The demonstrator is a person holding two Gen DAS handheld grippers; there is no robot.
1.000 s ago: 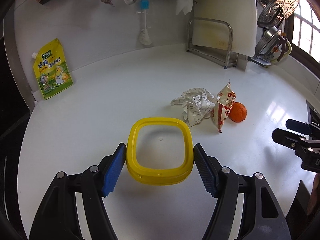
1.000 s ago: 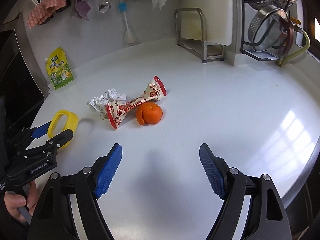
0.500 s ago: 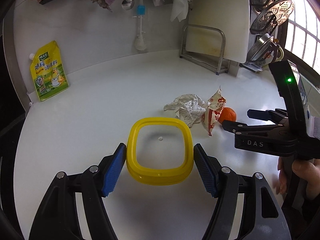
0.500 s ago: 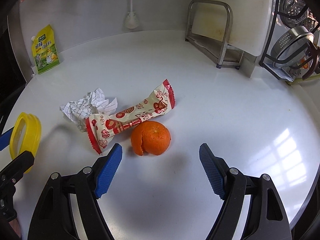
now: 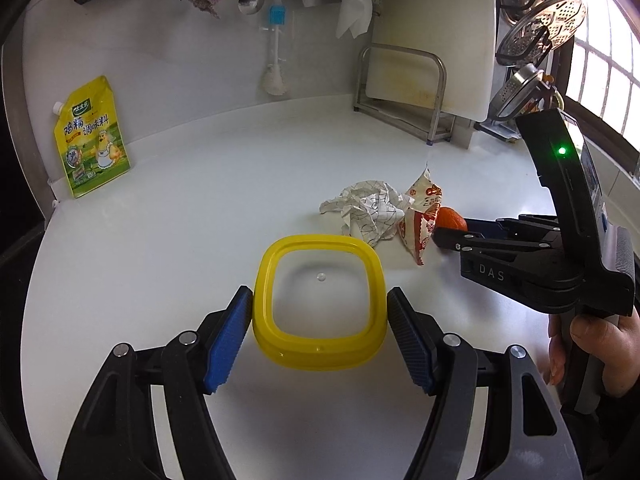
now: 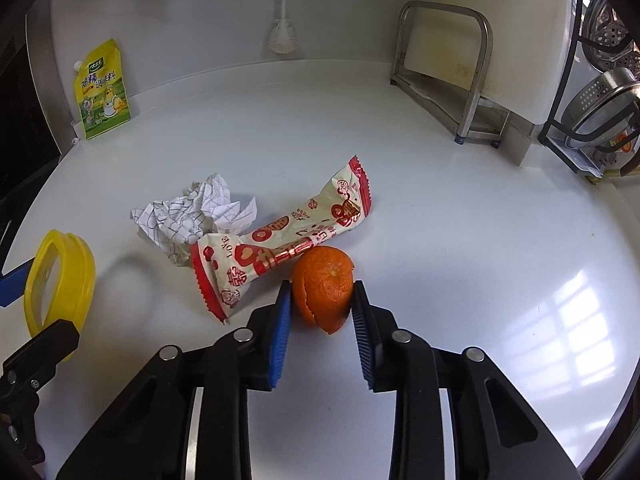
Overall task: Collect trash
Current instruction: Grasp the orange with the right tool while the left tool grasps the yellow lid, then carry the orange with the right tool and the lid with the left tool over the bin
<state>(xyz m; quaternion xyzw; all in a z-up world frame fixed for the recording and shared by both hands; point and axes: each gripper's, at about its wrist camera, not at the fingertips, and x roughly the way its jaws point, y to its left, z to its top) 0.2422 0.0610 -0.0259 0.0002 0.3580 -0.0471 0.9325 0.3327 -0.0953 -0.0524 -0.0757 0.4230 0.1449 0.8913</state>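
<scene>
My left gripper (image 5: 320, 300) is shut on a yellow-rimmed container (image 5: 320, 354), held just above the white counter (image 5: 180, 240). Beyond it lie a crumpled checked paper (image 5: 368, 208), a red-and-cream snack wrapper (image 5: 420, 220) and an orange peel shell (image 5: 452, 218). In the right wrist view, my right gripper (image 6: 322, 292) has its jaws closing on the orange peel (image 6: 324, 280), and both blue pads touch its sides. The wrapper (image 6: 288, 240) lies against the peel's far left, with the paper (image 6: 192, 216) behind it. The yellow container (image 6: 60, 272) shows at the left edge.
A yellow seasoning pouch (image 5: 92, 140) leans on the back wall at the left. A metal rack with a cutting board (image 5: 404, 92) stands at the back right, with strainers (image 5: 540, 28) beyond it. A brush (image 5: 274, 60) and cloths hang on the wall. A hand (image 5: 592, 336) holds the right gripper's handle.
The right gripper moved in over the counter to the orange peel and its jaws closed round it. The left gripper kept still with the yellow container.
</scene>
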